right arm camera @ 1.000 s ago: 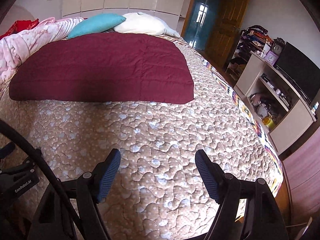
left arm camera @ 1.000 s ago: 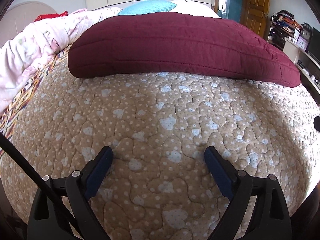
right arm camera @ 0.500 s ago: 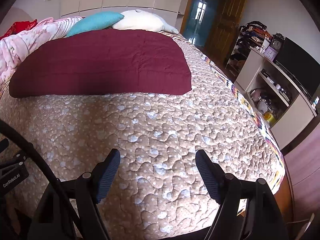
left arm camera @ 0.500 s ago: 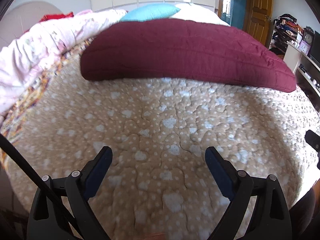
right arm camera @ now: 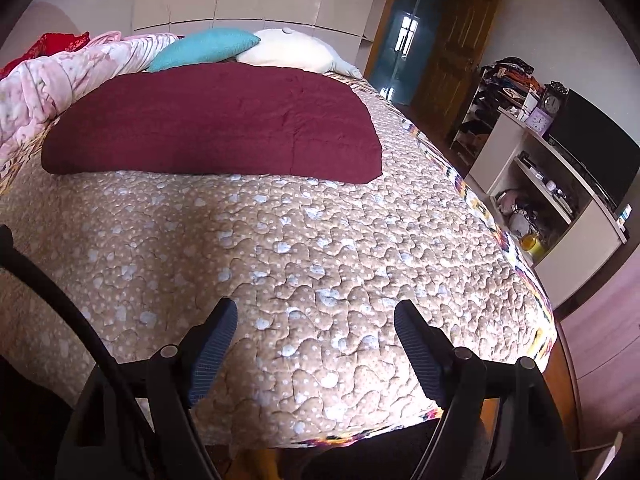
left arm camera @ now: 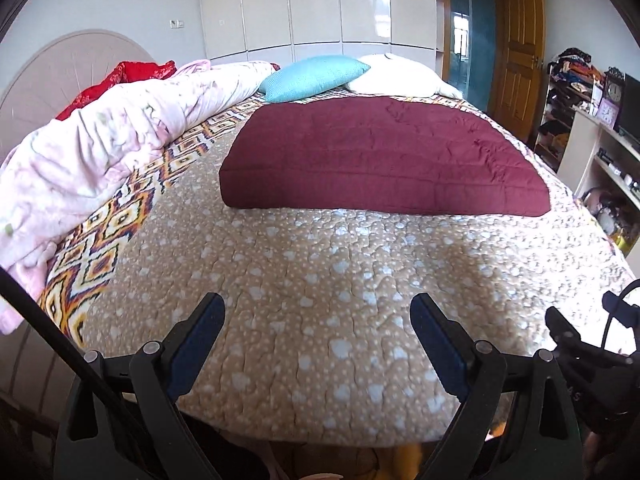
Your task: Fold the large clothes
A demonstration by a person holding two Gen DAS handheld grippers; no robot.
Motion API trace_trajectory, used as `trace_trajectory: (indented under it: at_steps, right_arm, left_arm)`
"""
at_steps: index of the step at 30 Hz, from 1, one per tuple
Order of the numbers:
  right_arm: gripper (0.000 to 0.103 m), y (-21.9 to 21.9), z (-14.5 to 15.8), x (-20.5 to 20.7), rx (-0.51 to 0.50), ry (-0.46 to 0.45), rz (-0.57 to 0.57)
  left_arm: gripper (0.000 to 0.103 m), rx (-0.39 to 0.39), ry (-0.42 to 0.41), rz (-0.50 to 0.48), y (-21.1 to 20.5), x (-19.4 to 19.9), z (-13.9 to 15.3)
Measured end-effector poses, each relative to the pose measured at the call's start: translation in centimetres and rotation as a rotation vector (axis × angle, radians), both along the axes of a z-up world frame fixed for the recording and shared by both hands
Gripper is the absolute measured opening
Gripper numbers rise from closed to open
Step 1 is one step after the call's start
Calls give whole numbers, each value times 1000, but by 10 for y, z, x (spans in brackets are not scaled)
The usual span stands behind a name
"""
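Observation:
A maroon quilted blanket (left arm camera: 380, 156) lies folded flat across the middle of the bed, also in the right wrist view (right arm camera: 216, 120). It rests on a tan quilted bedspread (left arm camera: 320, 288) with pale blue patches, seen too in the right wrist view (right arm camera: 312, 248). My left gripper (left arm camera: 318, 318) is open and empty above the foot of the bed. My right gripper (right arm camera: 316, 320) is open and empty over the bed's foot, to the right of the left one. Both are well short of the blanket.
A pink floral duvet (left arm camera: 100, 152) is heaped along the bed's left side. A teal pillow (left arm camera: 316, 78) and a white pillow (left arm camera: 396, 80) lie at the far end. A white TV cabinet (right arm camera: 560, 216) stands right of the bed. A wooden door (left arm camera: 516, 56) is beyond.
Both grippers have drawn back and risen from the bedspread toward the foot of the bed. The maroon blanket now looks farther away. Jaws stay open.

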State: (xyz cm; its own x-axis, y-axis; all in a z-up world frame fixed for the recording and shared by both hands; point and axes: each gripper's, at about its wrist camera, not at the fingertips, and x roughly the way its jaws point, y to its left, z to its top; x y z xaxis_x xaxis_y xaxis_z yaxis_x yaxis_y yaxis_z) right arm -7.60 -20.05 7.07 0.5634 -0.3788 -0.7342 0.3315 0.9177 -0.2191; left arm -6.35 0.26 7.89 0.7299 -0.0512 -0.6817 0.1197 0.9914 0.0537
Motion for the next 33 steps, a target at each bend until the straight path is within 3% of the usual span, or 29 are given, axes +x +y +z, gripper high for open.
trace_trajectory:
  at_steps: [16,26,33]
  right_arm:
    - [88,31,14,-64,32,-82,-33]
    - [92,48,43,-84,-47,-215,-25]
    - [92,42,44,-88,-28,-228,-42]
  left_arm:
    - [93,-62,-19,21,27,-59,29]
    - [93,-24,-55,-51,9,-79,40]
    - [93,-17,-55,-92,-2,-85,41]
